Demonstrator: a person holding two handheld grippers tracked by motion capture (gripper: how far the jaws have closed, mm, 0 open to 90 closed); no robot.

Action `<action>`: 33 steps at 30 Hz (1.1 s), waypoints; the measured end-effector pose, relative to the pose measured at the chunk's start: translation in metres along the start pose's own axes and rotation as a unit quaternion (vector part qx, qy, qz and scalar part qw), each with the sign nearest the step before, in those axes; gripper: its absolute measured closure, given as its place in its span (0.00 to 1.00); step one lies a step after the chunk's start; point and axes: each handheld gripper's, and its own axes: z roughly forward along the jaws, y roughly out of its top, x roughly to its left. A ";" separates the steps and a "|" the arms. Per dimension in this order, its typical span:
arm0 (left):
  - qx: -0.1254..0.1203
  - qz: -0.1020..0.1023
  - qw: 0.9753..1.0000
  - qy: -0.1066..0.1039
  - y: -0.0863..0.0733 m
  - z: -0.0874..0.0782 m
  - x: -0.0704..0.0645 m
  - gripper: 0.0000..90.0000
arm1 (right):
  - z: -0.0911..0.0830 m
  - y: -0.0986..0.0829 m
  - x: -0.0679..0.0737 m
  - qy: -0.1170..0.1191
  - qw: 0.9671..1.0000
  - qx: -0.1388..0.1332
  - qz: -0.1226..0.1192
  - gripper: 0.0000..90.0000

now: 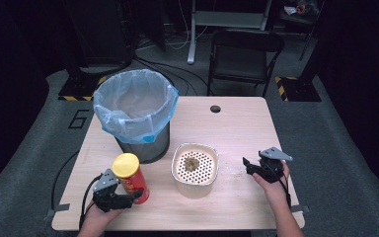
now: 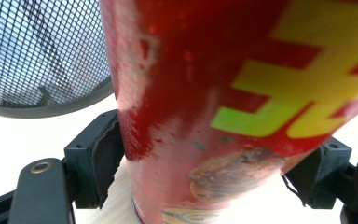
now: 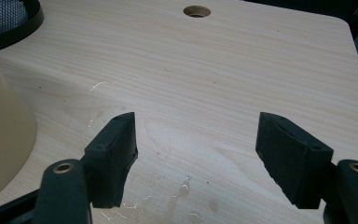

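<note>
The can stands left of the strainer, before the bin.

Can: red body, yellow lid, yellow lettering, scuffed patches. Bin: black mesh, pale blue liner. Strainer bowl: cream, dotted with round holes. Worktop: pale wood grain. Gripper fingers: black.

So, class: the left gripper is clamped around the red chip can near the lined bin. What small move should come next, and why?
Probably lift the red chip can straight up off the table. The left gripper has its jaws closed on the can's lower body, and the can stands upright right beside the mesh bin, so raising it first should clear the bin's rim. The right gripper is open and holds nothing.
</note>
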 end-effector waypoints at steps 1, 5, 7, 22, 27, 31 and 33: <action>0.001 0.006 1.000 0.004 0.001 -0.001 -0.001 0.25 | 0.000 0.000 0.000 -0.001 1.000 0.001 -0.001 0.32; -0.004 0.014 1.000 0.006 0.003 -0.003 -0.005 0.27 | 0.001 -0.001 0.002 0.001 1.000 0.003 -0.005 0.32; 0.001 0.019 1.000 0.003 0.004 -0.004 -0.006 0.27 | 0.001 -0.001 0.002 0.002 1.000 0.003 -0.008 0.32; 0.011 0.015 1.000 -0.004 0.025 -0.020 -0.012 0.27 | 0.003 -0.003 0.004 0.002 1.000 0.008 -0.014 0.32; 0.012 0.008 1.000 -0.013 0.040 -0.025 -0.013 0.27 | 0.004 -0.004 0.003 0.002 1.000 0.009 -0.014 0.32; 0.011 0.015 1.000 -0.010 0.059 -0.033 -0.016 0.27 | 0.004 -0.004 0.003 0.003 1.000 0.010 -0.011 0.32; 0.015 0.019 1.000 -0.014 0.077 -0.042 -0.019 0.27 | 0.004 -0.004 0.003 0.002 1.000 0.011 -0.009 0.32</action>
